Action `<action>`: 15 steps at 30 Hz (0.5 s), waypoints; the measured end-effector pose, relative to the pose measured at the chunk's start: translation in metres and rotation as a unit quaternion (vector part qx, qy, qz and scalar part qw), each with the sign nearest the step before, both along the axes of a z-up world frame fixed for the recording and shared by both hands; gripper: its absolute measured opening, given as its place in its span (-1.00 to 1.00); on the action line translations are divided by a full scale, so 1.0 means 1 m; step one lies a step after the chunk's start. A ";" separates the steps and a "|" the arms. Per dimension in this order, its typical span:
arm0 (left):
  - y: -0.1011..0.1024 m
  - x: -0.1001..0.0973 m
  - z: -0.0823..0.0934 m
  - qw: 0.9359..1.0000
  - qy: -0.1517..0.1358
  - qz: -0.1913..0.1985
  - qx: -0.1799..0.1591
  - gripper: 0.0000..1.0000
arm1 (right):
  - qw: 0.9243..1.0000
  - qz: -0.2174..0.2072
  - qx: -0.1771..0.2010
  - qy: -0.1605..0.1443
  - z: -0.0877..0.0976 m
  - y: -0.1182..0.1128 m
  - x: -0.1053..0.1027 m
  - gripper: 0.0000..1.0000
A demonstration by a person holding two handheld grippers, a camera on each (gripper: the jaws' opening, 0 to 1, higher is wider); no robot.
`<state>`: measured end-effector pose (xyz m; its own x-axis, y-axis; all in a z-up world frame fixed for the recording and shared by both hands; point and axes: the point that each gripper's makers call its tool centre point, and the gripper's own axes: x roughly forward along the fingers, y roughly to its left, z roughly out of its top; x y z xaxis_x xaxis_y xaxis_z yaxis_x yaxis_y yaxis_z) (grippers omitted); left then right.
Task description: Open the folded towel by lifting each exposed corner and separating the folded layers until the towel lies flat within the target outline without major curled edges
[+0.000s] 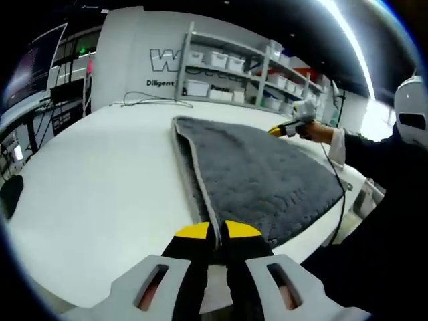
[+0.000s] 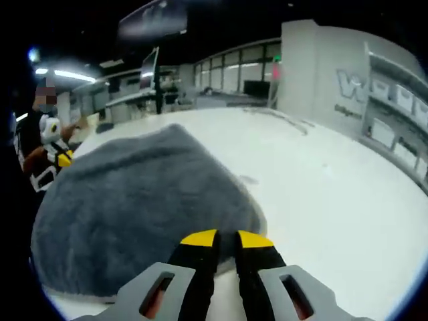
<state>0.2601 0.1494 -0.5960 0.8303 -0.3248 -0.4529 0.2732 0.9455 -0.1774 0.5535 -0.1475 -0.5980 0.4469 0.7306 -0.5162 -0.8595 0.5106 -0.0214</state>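
A dark grey fluffy towel point(image 1: 261, 174) lies folded on the white table point(image 1: 100, 180), its stacked layers showing along a pale left edge. My left gripper point(image 1: 217, 233) is at the towel's near corner, yellow-tipped jaws pressed together on the edge. At the far corner a hand holds my right gripper point(image 1: 293, 127). In the right gripper view the towel point(image 2: 134, 200) spreads to the left, and my right gripper point(image 2: 227, 239) is shut on its near corner. The left gripper point(image 2: 57, 160) appears at the towel's far left side.
Shelves with white bins point(image 1: 227, 67) and a lettered wall stand beyond the table. A thin cable point(image 1: 144, 101) lies at the table's far side. Desks with monitors point(image 2: 150, 80) fill the background. The person's dark sleeve point(image 1: 374, 154) is along the table's right edge.
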 end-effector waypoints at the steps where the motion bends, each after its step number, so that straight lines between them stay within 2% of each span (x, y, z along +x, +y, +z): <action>1: 0.000 0.000 0.000 1.000 0.000 -0.002 -0.003 -0.88 | 1.000 -0.001 0.000 0.002 0.000 0.000 0.000 -0.86; 5: 0.002 -0.001 0.000 1.000 0.003 -0.007 -0.022 -0.90 | 1.000 -0.003 -0.005 -0.002 0.000 0.000 -0.001 -0.86; 9: 0.001 0.000 0.000 1.000 0.004 -0.016 -0.024 -0.93 | 1.000 -0.001 -0.015 -0.019 -0.001 -0.001 -0.001 -0.87; 15: 0.003 0.002 0.000 0.999 0.007 -0.031 -0.031 -0.95 | 1.000 -0.014 -0.015 -0.013 -0.001 -0.006 0.000 -0.88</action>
<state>0.2619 0.1521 -0.5957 0.8012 -0.4039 -0.4415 0.3286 0.9136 -0.2395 0.5538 -0.1534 -0.5986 0.4815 0.7015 -0.5254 -0.8434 0.5339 -0.0601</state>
